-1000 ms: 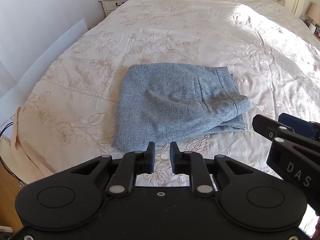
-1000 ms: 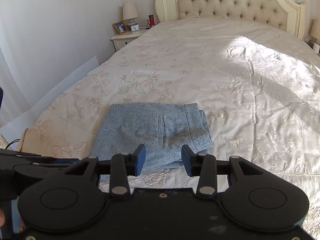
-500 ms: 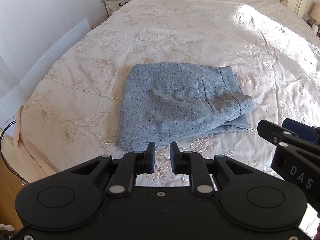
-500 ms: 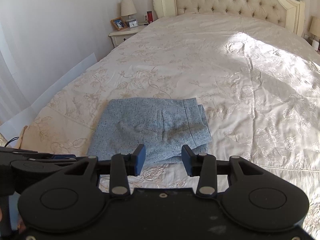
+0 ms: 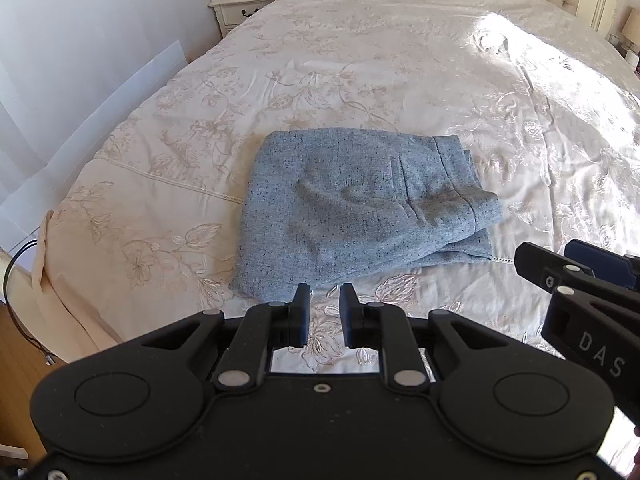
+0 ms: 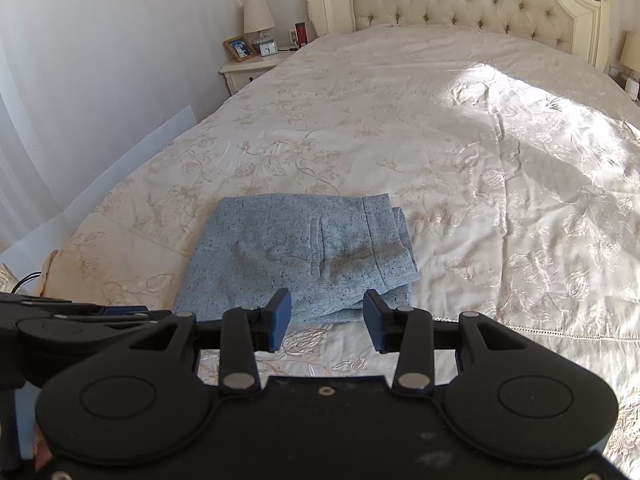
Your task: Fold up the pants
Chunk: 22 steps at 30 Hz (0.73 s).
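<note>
The blue-grey speckled pants (image 5: 360,208) lie folded into a compact rectangle near the foot of the bed, waistband at the right. They also show in the right wrist view (image 6: 304,256). My left gripper (image 5: 323,312) hovers just short of the pants' near edge, jaws slightly apart and empty. My right gripper (image 6: 326,316) hovers above the near edge, jaws open and empty. The right gripper also shows at the right of the left wrist view (image 5: 580,280).
A cream embroidered bedspread (image 6: 480,152) covers the bed. A tufted headboard (image 6: 460,4) stands at the far end. A nightstand (image 6: 252,70) with a lamp, clock and photo frame is far left. The bed's left edge and the wall are close by.
Both grippers have drawn back and tilted up a little from the folded pants. The pants have not moved. The jaws keep the same openings.
</note>
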Motion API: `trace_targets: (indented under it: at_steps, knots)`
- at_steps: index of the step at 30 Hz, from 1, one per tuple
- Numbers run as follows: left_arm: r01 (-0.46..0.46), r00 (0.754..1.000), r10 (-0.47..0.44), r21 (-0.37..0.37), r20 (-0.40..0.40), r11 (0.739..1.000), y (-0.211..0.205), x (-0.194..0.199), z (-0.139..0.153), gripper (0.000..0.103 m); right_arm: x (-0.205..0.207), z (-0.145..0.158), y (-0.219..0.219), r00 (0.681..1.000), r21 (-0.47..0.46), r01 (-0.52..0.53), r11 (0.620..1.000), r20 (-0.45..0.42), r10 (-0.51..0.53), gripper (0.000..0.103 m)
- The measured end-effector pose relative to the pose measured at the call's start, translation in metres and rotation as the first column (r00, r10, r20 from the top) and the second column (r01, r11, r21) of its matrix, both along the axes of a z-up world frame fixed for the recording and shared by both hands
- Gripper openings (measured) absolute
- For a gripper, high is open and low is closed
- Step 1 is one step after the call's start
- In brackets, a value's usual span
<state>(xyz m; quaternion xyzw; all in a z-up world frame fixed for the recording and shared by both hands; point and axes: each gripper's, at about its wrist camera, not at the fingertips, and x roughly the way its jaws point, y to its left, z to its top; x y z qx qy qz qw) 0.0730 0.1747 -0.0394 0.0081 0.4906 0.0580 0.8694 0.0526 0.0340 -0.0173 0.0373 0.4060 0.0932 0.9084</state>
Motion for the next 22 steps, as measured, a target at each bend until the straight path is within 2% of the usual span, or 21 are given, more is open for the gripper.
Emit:
trace_targets:
  at_steps: [22]
  knots:
    - [-0.025, 1.0, 0.024, 0.018, 0.017, 1.0, -0.015, -0.011, 0.003, 0.026, -0.007, 0.002, -0.015, 1.0, 0.037, -0.02, 0.999, 0.014, 0.019, 0.043]
